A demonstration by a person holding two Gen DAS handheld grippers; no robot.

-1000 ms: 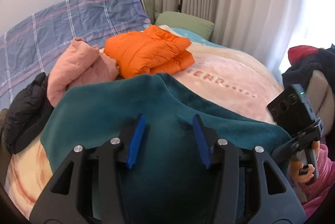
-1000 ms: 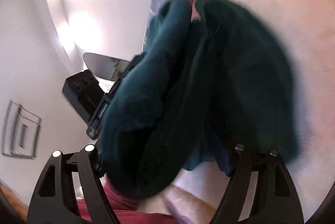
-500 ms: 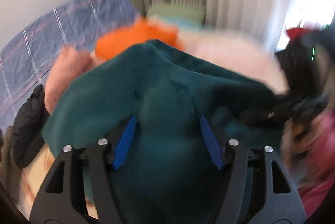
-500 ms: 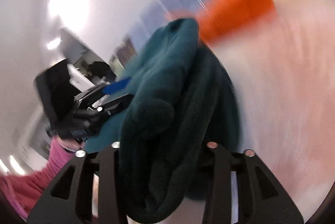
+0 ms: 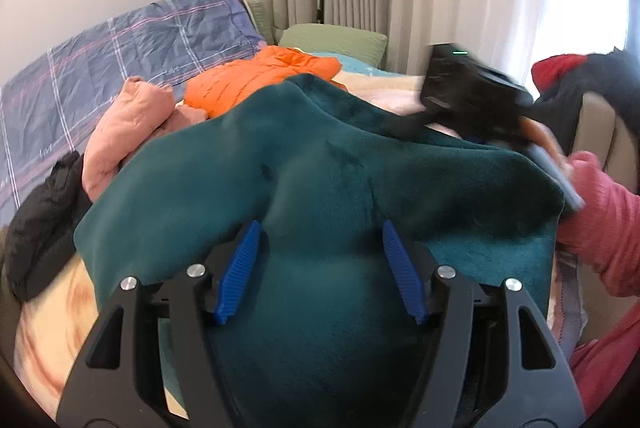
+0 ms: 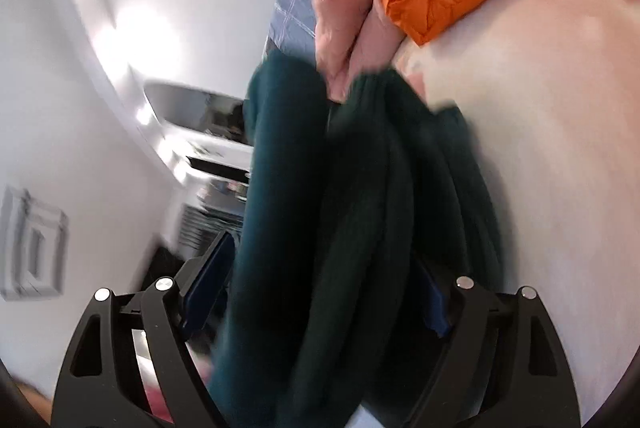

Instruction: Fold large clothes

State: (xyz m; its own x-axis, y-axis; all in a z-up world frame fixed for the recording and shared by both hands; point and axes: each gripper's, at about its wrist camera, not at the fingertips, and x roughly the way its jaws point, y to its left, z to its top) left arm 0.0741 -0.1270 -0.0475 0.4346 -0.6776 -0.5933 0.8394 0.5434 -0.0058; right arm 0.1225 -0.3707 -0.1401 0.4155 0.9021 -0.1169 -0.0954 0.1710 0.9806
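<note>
A folded dark teal fleece garment is held up over the bed between both grippers. My left gripper has its blue fingers wide apart with thick teal fabric bulging between them. My right gripper holds the bundled teal folds between its jaws; it shows blurred in the left wrist view at the garment's right end.
A folded orange puffer jacket, a pink jacket and a black jacket lie at the far left of the bed. The pale pink blanket covers the bed. A blue plaid cover and green pillow lie behind.
The teal garment has been lifted and bunched higher between the grippers. My right gripper has swung up and in toward the garment's right end.
</note>
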